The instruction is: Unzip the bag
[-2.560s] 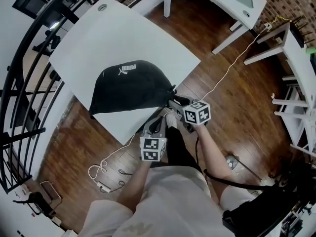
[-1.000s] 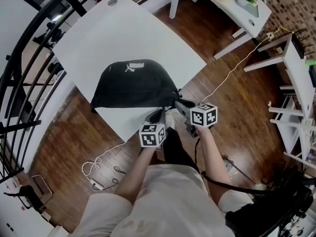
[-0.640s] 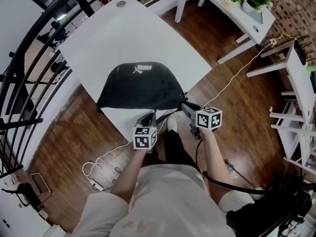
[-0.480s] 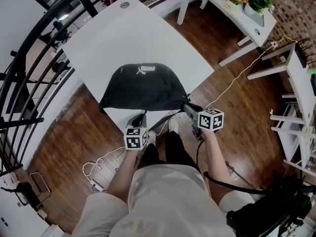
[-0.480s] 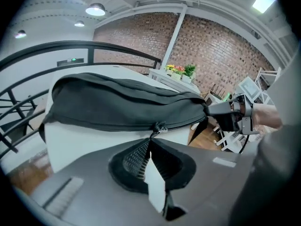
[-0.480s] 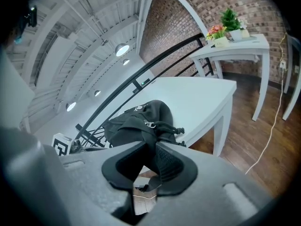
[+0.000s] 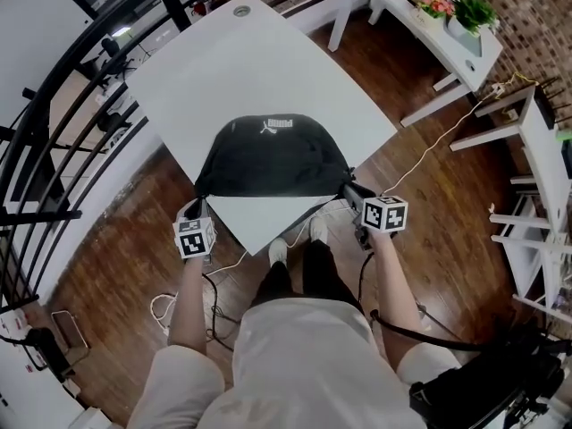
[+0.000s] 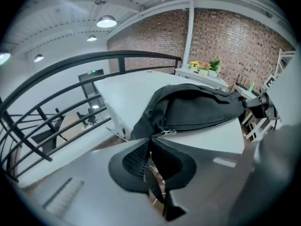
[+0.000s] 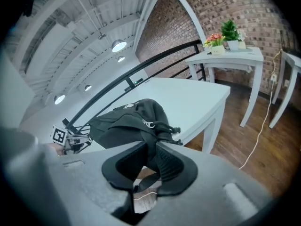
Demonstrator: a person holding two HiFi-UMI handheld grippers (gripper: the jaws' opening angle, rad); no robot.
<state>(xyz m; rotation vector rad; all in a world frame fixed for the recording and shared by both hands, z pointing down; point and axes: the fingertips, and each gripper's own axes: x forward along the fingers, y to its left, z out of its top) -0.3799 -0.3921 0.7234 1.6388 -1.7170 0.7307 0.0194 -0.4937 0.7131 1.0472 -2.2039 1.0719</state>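
Note:
A black bag lies on the white table near its front corner. My left gripper is at the bag's left corner. In the left gripper view its jaws are together at the silver zipper pull and just starting to open, with the pull's tab at their tips. The zipper line runs right along the bag. My right gripper is shut on the black fabric of the bag's right end. A second silver pull hangs on the bag.
The bag sits close to the table's front edge, over a wooden floor. A white side table with plants stands at the back right. A black railing runs along the left. A white cable lies on the floor.
My left gripper has travelled left along the bag's front edge, from beside the right gripper to the bag's left corner. The right gripper has stayed on the bag's right end.

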